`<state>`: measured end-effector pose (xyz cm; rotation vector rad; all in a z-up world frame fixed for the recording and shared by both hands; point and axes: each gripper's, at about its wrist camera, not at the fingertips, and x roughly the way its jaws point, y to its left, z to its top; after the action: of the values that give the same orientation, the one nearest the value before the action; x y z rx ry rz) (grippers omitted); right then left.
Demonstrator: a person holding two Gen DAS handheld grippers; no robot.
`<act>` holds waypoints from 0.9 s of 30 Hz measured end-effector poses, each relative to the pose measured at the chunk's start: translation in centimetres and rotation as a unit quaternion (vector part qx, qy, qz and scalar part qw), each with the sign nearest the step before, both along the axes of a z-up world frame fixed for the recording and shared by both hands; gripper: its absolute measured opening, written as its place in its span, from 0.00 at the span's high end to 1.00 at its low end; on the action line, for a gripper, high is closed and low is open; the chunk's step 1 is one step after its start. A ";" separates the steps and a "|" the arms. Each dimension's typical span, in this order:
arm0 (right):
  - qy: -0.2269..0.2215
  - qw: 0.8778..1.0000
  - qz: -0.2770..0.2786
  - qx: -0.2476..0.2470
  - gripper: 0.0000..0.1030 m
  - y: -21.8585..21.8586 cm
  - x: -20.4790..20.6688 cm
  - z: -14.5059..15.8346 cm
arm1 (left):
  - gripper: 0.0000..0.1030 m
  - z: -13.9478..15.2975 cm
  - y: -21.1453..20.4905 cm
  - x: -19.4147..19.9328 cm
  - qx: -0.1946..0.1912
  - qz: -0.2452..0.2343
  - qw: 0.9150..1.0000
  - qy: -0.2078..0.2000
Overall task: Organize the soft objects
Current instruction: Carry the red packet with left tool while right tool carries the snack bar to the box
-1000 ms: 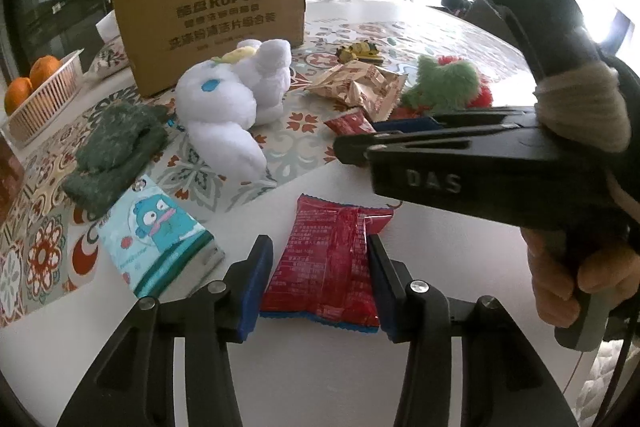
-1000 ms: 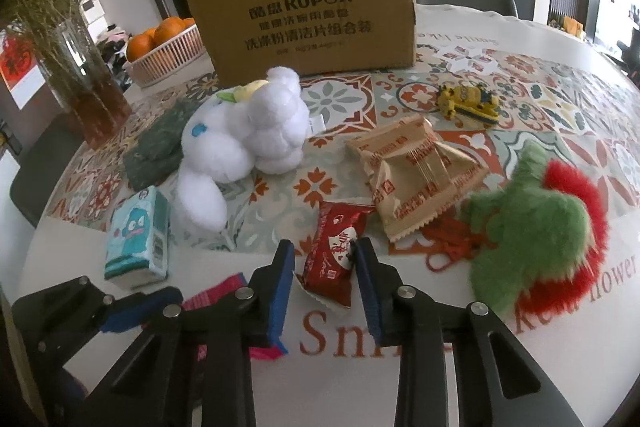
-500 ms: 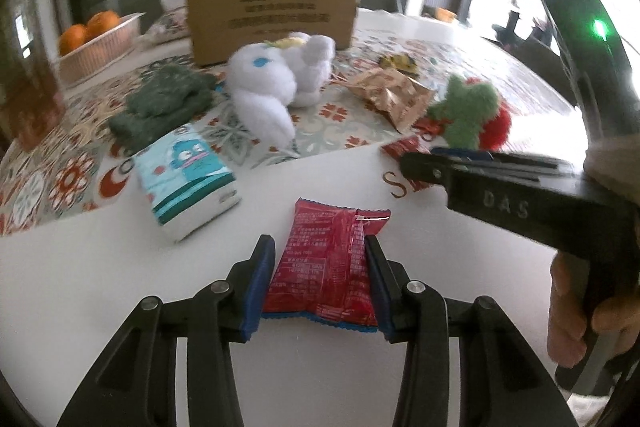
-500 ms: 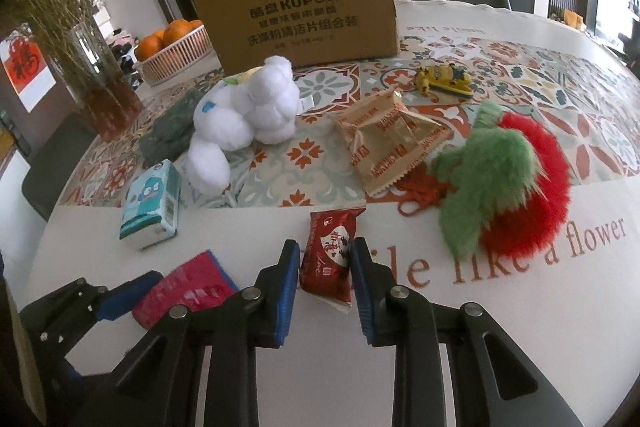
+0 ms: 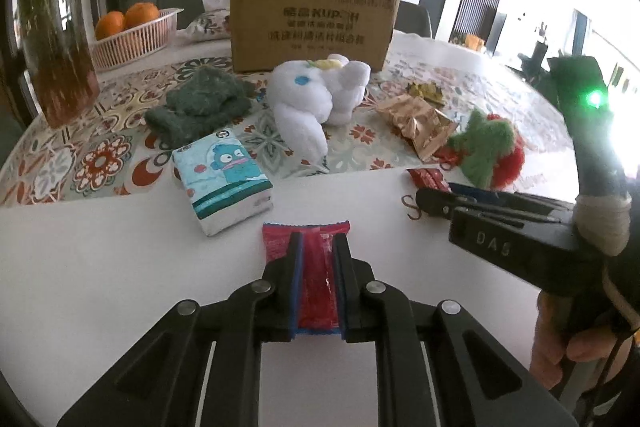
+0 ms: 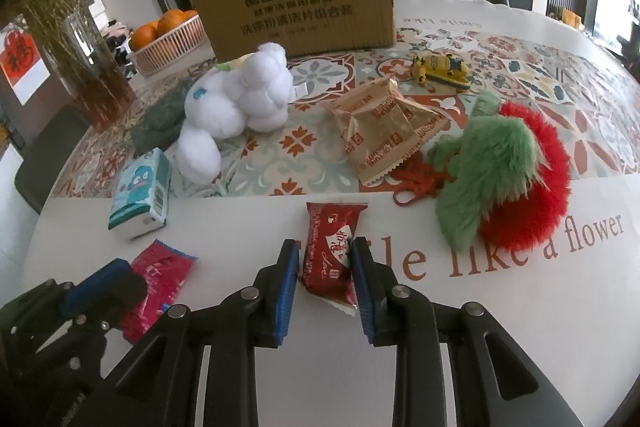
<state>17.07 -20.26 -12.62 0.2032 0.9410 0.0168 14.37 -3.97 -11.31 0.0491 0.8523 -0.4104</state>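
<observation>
A bright red snack packet [image 5: 318, 281] is squeezed into a narrow fold between blue pads, with my left gripper [image 5: 318, 241] closing tight on it just above the white table. My right gripper [image 6: 326, 253] is shut on a dark red snack packet [image 6: 334, 223] that lies on the white table. From the right wrist view the left gripper [image 6: 106, 283] sits at lower left with its bright red packet [image 6: 166, 273]. A white plush [image 6: 236, 103], a green-and-red plush [image 6: 504, 179] and a green knitted cloth [image 5: 196, 103] lie on the patterned cloth beyond.
A tissue pack [image 5: 224, 175] lies left of centre. A beige snack bag [image 6: 384, 131] and a yellow toy [image 6: 440, 67] sit mid-table. At the back stand a cardboard box [image 5: 312, 23], a basket of oranges [image 5: 132, 35] and a vase [image 5: 60, 67]. A hand holds the right gripper's handle.
The left jaws closed in and pinched the bright red packet narrow, and the left view rolled level. The right gripper drew back from the patterned cloth with the dark red packet.
</observation>
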 end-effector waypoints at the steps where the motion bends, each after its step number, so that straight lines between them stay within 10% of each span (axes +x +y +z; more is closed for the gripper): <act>1: -0.001 1.000 0.001 -0.006 0.72 0.1 0.0 0.0 | 0.84 0.0 0.0 0.0 0.000 -0.001 1.000 0.001; 7: -0.001 1.000 0.004 -0.029 0.72 0.7 0.1 0.0 | 0.51 -0.5 0.0 0.0 0.008 -0.006 1.000 0.012; 27: -0.028 1.000 0.003 0.001 0.74 0.1 -1.1 0.5 | 0.63 0.6 -0.2 0.6 0.013 0.020 1.000 -0.008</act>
<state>15.99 -20.13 -12.15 0.2008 0.8865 0.0293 14.94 -4.17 -10.73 0.0588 0.8419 -0.3610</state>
